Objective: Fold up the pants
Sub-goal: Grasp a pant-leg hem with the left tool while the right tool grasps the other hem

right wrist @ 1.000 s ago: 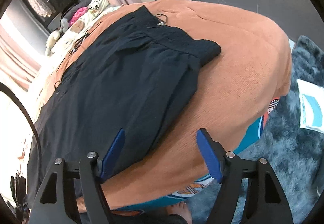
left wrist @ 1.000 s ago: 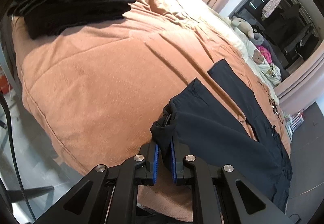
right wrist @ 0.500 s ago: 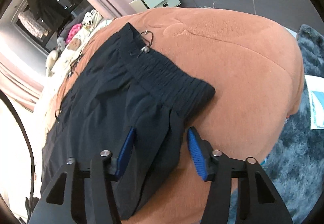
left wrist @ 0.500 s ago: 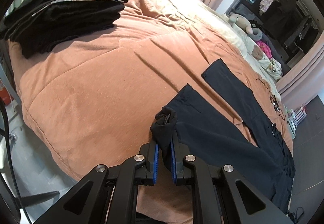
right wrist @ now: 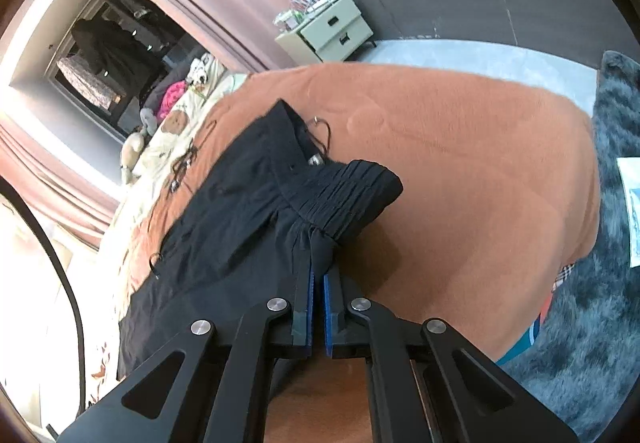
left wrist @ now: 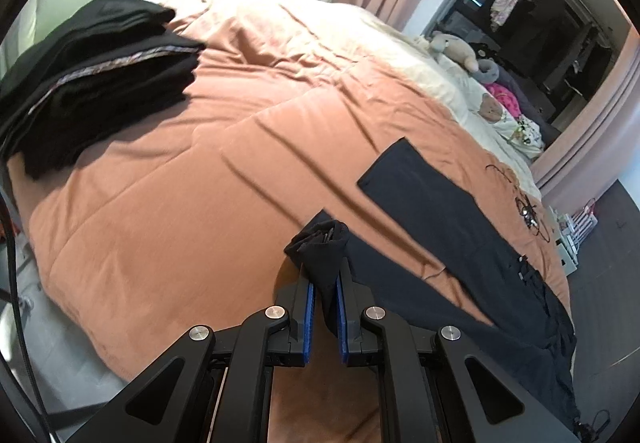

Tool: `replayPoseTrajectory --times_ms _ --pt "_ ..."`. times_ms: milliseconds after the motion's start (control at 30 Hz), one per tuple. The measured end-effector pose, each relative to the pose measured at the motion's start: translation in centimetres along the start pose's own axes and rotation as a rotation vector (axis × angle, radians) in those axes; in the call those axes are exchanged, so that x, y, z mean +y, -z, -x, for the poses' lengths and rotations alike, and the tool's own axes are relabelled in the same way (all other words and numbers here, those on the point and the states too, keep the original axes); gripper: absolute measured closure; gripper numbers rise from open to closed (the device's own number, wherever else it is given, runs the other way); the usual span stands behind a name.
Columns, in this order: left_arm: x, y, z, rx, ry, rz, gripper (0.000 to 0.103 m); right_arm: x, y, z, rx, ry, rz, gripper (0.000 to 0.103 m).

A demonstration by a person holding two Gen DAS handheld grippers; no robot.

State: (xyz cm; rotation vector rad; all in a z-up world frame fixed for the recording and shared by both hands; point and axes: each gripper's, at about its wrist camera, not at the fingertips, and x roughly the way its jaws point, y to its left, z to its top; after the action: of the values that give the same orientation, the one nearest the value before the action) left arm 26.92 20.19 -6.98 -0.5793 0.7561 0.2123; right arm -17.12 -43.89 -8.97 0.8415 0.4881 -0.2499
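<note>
So, dark pants (left wrist: 460, 211) lie spread on the bed (left wrist: 168, 203), over an orange-brown blanket (right wrist: 480, 171). Left gripper (left wrist: 325, 295) has its jaws nearly closed, pinching a bunched leg hem (left wrist: 320, 247) that stands up off the blanket between the blue pads; the other leg lies flat further off, running toward the waist at right. Right gripper (right wrist: 317, 295) has jaws fully closed on the fabric just below the elastic waistband (right wrist: 352, 195), cloth gathered into pleats at the pinch. Waistband corner pokes out to the right of the jaws, the rest of the pants spread left and away. A hanger (right wrist: 320, 139) lies touching the far end of the waistband. Stack of folded dark clothes (left wrist: 92, 79) sits on the far left part of the bed, well apart from the pants. Plush toys (left wrist: 460, 47) by the bed's far edge. Small drawer unit (right wrist: 328, 27) on the floor beyond the bed, grey rug (right wrist: 600, 323) at right.
</note>
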Motion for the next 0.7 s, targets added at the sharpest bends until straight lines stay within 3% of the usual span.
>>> replayPoseTrajectory --times_ms 700 --pt "-8.2 -9.4 -1.2 -0.086 0.063 -0.11 0.093 8.0 -5.1 -1.5 -0.074 -0.021 0.127 0.103"
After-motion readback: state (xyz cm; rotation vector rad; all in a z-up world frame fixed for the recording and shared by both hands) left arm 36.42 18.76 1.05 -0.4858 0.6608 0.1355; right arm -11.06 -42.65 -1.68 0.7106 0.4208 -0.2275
